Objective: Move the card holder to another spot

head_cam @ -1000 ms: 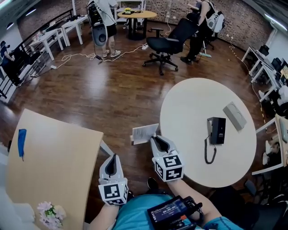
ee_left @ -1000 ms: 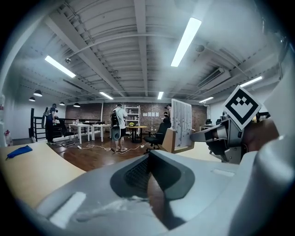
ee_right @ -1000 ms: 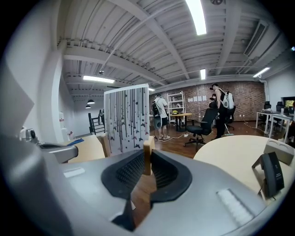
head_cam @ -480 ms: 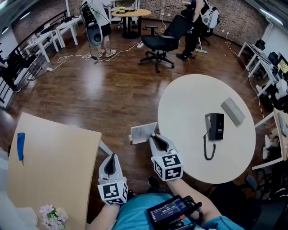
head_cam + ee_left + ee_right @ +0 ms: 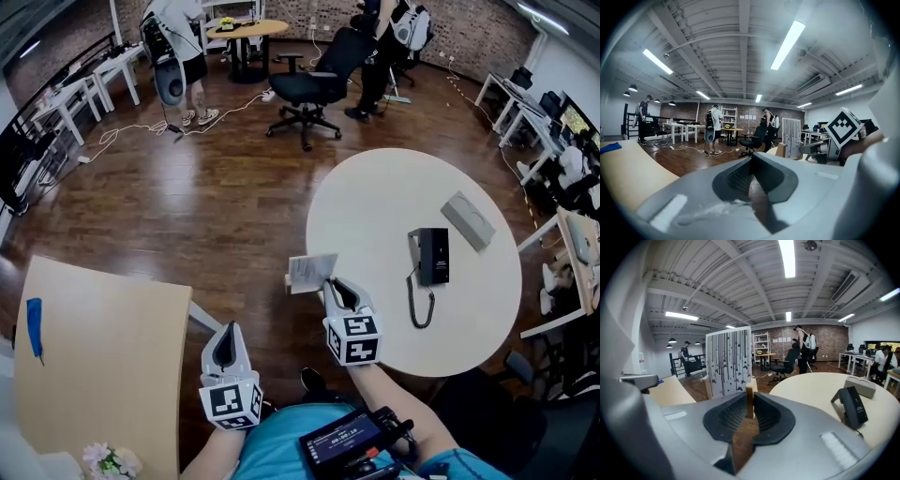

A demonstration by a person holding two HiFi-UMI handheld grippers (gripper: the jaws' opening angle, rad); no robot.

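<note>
We had the card holder (image 5: 311, 272) (image 5: 729, 362) in our right claw (image 5: 330, 287) (image 5: 749, 401), the pads clenched on its thin wooden base (image 5: 750, 397), the printed card upright above the jaws. It sat at the near left rim of the round white desk (image 5: 394, 206), well apart from the black telephone (image 5: 429, 255) and the grey box (image 5: 467, 220) farther across. Our left claw (image 5: 228, 330) (image 5: 752, 161) was closed on nothing, over the wood floor (image 5: 187, 216) beside the tan desk (image 5: 94, 347).
</note>
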